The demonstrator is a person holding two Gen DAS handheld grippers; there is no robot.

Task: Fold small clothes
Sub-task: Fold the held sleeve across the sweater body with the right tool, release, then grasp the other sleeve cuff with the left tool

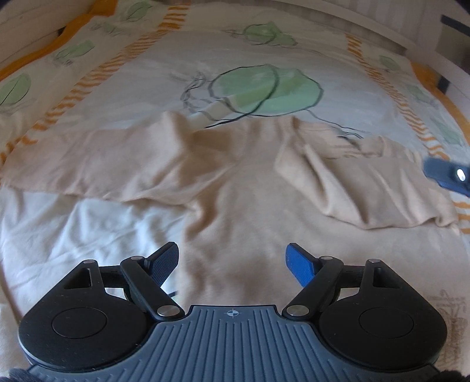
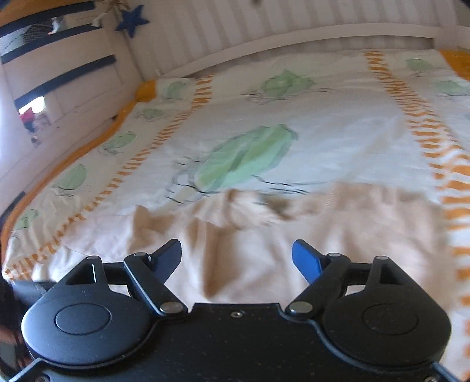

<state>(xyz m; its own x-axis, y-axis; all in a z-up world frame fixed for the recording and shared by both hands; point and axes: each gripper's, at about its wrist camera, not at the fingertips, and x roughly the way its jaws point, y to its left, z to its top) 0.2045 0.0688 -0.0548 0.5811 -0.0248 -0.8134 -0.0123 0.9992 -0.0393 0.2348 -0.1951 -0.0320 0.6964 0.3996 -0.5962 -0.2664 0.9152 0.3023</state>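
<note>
A beige long-sleeved top (image 1: 235,188) lies spread on the bed. Its left sleeve stretches out flat to the left, and its right sleeve (image 1: 367,182) is folded in over the body. My left gripper (image 1: 232,258) hovers open above the lower body of the top, with nothing between its fingers. In the right wrist view the same top (image 2: 264,241) lies blurred below my right gripper (image 2: 236,255), whose jaws stand wide apart and empty. A blue fingertip of the right gripper (image 1: 449,174) shows at the right edge of the left wrist view, beside the folded sleeve.
The bed cover (image 1: 147,88) is white with green leaf prints and orange striped bands. A white slatted bed frame (image 2: 264,35) runs along the far side, and a wall with dark rails and a blue star (image 2: 132,19) stands at the left.
</note>
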